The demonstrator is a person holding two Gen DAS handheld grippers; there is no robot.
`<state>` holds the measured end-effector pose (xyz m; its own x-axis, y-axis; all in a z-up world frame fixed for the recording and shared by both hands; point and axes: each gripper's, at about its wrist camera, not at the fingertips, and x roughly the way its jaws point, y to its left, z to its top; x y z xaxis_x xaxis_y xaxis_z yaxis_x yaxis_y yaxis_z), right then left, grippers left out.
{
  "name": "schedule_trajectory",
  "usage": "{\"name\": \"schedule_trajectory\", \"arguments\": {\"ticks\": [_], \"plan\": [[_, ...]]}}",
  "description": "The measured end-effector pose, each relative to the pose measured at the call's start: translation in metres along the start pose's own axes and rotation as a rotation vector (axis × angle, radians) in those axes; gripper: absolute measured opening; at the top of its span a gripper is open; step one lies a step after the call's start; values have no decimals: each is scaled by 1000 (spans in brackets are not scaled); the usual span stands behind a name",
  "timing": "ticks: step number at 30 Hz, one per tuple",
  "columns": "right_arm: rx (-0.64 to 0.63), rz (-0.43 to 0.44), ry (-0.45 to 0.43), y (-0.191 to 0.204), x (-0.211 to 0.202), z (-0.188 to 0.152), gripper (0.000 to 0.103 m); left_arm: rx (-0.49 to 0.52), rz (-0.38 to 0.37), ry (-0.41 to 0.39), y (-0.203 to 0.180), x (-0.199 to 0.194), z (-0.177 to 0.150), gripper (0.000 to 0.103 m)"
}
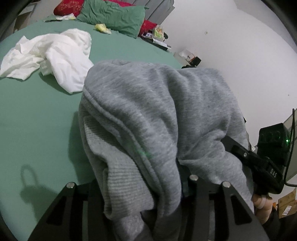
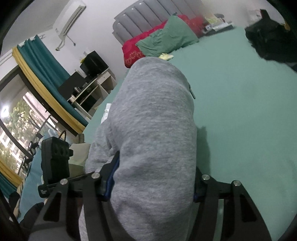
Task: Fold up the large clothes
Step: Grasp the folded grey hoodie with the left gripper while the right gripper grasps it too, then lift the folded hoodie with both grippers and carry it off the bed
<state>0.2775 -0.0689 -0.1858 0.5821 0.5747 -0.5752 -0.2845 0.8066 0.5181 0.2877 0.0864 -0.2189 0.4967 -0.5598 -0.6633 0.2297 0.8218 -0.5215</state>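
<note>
A grey sweatshirt (image 1: pixel 152 118) hangs bunched over my left gripper (image 1: pixel 148 187), held above the green bed sheet (image 1: pixel 37 118); its ribbed hem drapes down at the lower left. The cloth hides the fingertips, and the jaws look closed on it. In the right wrist view the same grey sweatshirt (image 2: pixel 152 133) is draped thickly over my right gripper (image 2: pixel 152 187), whose blue-padded fingers (image 2: pixel 109 179) sit on either side of the cloth. The right gripper also shows at the right of the left wrist view (image 1: pixel 259 161).
A crumpled white garment (image 1: pixel 50 55) lies on the bed at the left. Green and red pillows (image 1: pixel 113 16) lie at the headboard. A dark garment (image 2: pixel 272 42) lies at the bed's far right. Shelves (image 2: pixel 92 89) and a window stand left of the bed.
</note>
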Motion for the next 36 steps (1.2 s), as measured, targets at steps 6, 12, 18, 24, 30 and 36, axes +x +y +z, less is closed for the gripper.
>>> {"name": "schedule_trajectory", "arguments": {"ticks": [6, 12, 18, 24, 30, 36], "plan": [[-36, -2, -34, 19, -27, 2, 57, 22, 9, -39, -18, -40, -11, 44], [-66, 6, -91, 36, -65, 7, 57, 51, 15, -89, -44, -79, -17, 44], [-98, 26, -157, 63, -105, 13, 57, 104, 27, -142, -77, -120, -23, 44], [-120, 49, -211, 80, -143, 13, 57, 152, 40, -184, -103, -154, -27, 44], [-150, 62, -259, 107, -168, 14, 57, 178, 38, -230, -124, -176, -27, 44], [-193, 95, -301, 140, -187, 21, 57, 203, 58, -286, -134, -216, -31, 44]]}}
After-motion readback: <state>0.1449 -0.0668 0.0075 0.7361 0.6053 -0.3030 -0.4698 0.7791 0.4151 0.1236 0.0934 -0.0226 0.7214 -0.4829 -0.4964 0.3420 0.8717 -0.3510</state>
